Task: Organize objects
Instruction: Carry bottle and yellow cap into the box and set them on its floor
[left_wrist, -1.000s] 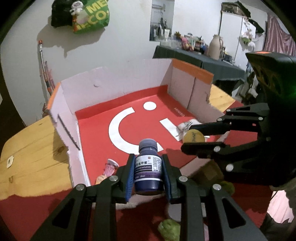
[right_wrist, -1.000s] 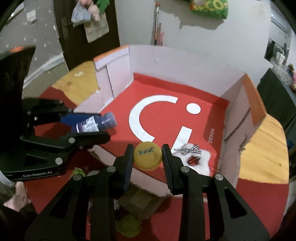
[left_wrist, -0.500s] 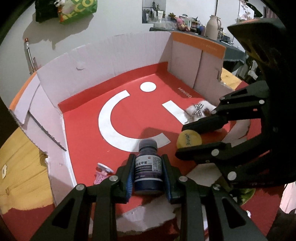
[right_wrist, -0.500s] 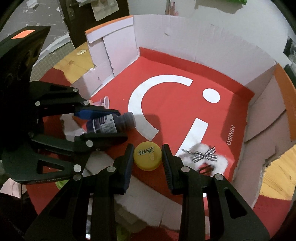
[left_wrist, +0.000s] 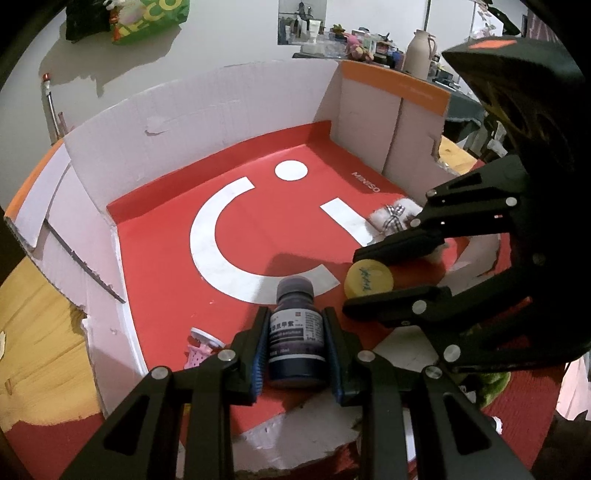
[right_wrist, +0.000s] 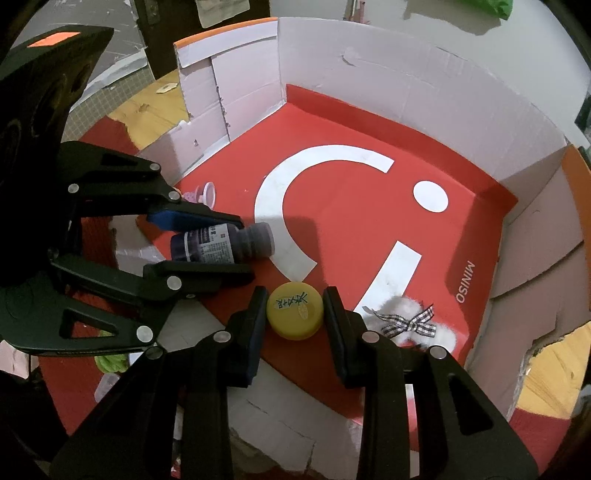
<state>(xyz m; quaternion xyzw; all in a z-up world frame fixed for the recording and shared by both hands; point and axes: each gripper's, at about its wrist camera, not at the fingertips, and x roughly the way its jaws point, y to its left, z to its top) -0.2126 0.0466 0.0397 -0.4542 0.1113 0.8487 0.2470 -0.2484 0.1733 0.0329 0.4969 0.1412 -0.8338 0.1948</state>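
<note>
A: Where's the bottle?

B: My left gripper (left_wrist: 295, 347) pinches the dark glass medicine bottle (left_wrist: 295, 332), axis running forward along the fingers, cap ahead, over the red-floored cardboard box (left_wrist: 236, 110).

A: The other gripper?

B: My right gripper (right_wrist: 295, 310) pinches the round yellow plastic cap (right_wrist: 294, 309), just right of the bottle.

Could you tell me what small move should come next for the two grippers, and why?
Probably lower both slightly and open the fingers. The left gripper grips the dark bottle and the right gripper the yellow cap, both already just above the red floor inside the box.
</note>
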